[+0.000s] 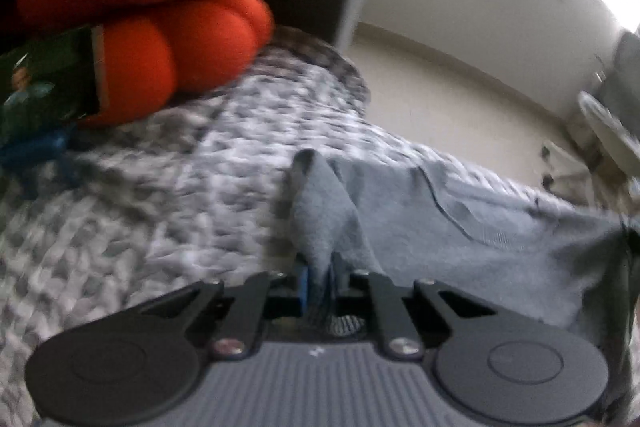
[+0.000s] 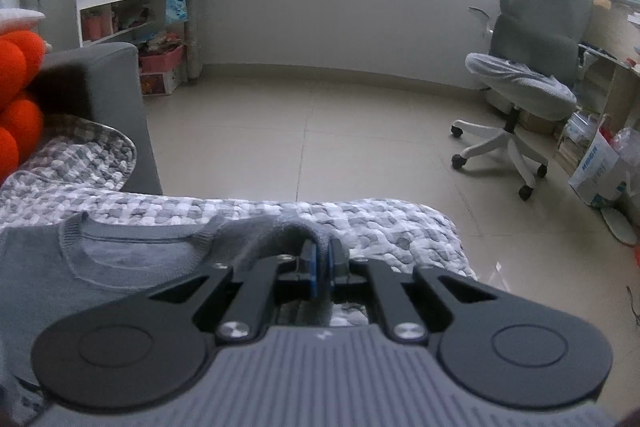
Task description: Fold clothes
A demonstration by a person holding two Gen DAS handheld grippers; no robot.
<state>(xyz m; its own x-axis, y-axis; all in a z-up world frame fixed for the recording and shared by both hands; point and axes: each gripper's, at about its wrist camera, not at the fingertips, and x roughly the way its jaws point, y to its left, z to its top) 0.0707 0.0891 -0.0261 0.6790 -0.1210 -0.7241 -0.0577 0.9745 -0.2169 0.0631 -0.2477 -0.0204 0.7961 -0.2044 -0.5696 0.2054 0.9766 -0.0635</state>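
A grey knit sweater [image 1: 460, 227] lies on a grey-and-white checked blanket [image 1: 160, 207]. My left gripper [image 1: 318, 279] is shut on a bunched fold of the sweater, which rises in a peak between the blue pads. In the right wrist view the sweater [image 2: 60, 267] shows its round neckline at the left. My right gripper [image 2: 322, 263] is shut on the sweater's edge near the shoulder, with cloth humped over the pads. The blanket [image 2: 380, 223] runs under it to the bed's edge.
An orange knotted cushion [image 1: 160, 7] and a dark printed thing [image 1: 44, 87] sit at the blanket's far left. Behind is a grey sofa arm [image 2: 116, 99]. Tiled floor [image 2: 340, 131], an office chair [image 2: 532, 67], shelves [image 2: 120, 11] and a bag [image 2: 596, 167] lie beyond.
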